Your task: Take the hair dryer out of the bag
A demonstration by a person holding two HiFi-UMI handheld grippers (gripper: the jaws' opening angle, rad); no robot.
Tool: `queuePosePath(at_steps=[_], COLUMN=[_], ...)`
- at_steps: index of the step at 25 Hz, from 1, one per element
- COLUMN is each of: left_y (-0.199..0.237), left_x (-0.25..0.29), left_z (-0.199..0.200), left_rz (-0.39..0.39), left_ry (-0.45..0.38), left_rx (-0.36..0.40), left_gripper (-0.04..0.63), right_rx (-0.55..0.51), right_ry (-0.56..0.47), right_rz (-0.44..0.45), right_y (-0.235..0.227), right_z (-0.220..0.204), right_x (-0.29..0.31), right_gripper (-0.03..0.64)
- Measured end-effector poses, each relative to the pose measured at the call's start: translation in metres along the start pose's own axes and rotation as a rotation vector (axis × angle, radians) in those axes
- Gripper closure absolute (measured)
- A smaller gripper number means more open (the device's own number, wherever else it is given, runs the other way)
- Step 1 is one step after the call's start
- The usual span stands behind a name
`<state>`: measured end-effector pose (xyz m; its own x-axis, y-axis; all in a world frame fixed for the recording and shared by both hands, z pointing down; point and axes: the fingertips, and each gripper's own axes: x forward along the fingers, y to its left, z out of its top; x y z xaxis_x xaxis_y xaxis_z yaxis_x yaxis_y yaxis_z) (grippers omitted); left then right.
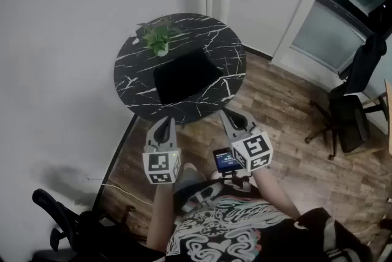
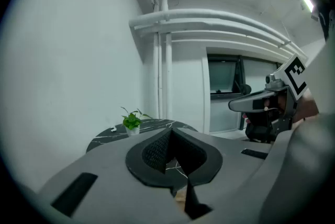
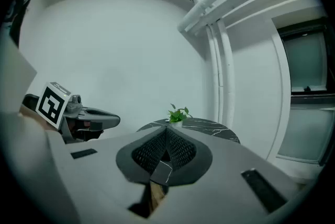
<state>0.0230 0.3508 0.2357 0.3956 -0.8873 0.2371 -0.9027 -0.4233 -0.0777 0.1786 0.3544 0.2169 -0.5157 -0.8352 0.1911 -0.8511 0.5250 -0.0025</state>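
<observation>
My left tongs (image 1: 164, 123) and right tongs (image 1: 226, 115) are both pinched closed and empty, just short of the desk (image 1: 130, 65). The flat black shape at the desk's middle is probably the bag (image 1: 185, 76), with the hair dryer hidden inside. I'd spread both wide before reaching in.

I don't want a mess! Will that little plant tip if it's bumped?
Probably easily: the plant looks small and light, with leaves wider than its pot. It also stands near the table edge, so a push might drop it.
</observation>
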Motion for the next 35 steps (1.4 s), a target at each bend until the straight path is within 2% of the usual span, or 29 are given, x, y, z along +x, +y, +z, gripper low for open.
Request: queuePosePath(at_steps=[5,9,15,23,29,35], left_y=[0.002,-0.001,0.007,0.012,0.030,0.064], left_x=[0.000,-0.001,-0.006,-0.009,0.001,0.040], left_z=[0.002,0.006,0.002,-0.003,-0.003,-0.010], left_rz=[0.006,0.011,0.039,0.066,0.091,0.096], left_ry=[-0.007,-0.009,-0.001,0.014,0.016,0.017], left_rx=[0.005,0.023,0.005,-0.001,0.014,-0.032], left_gripper=[0.581,0.581,0.581,0.581,0.581,0.581], right_rx=[0.011,0.088,0.077,0.112,0.129,0.107], right_ry=[-0.003,-0.008,-0.006,0.002,0.006,0.040], right_rz=[-0.005,-0.020,-0.007,-0.010,-0.016,-0.006], right_y=[-0.001,-0.010,-0.006,-0.010,-0.018,-0.028], right_z=[-0.001,-0.006,-0.009,-0.017,-0.018,-0.020], right_x=[-0.002,-0.004,-0.003,0.000,0.024,0.070], right_gripper=[0.598,0.598,0.598,0.598,0.598,0.598])
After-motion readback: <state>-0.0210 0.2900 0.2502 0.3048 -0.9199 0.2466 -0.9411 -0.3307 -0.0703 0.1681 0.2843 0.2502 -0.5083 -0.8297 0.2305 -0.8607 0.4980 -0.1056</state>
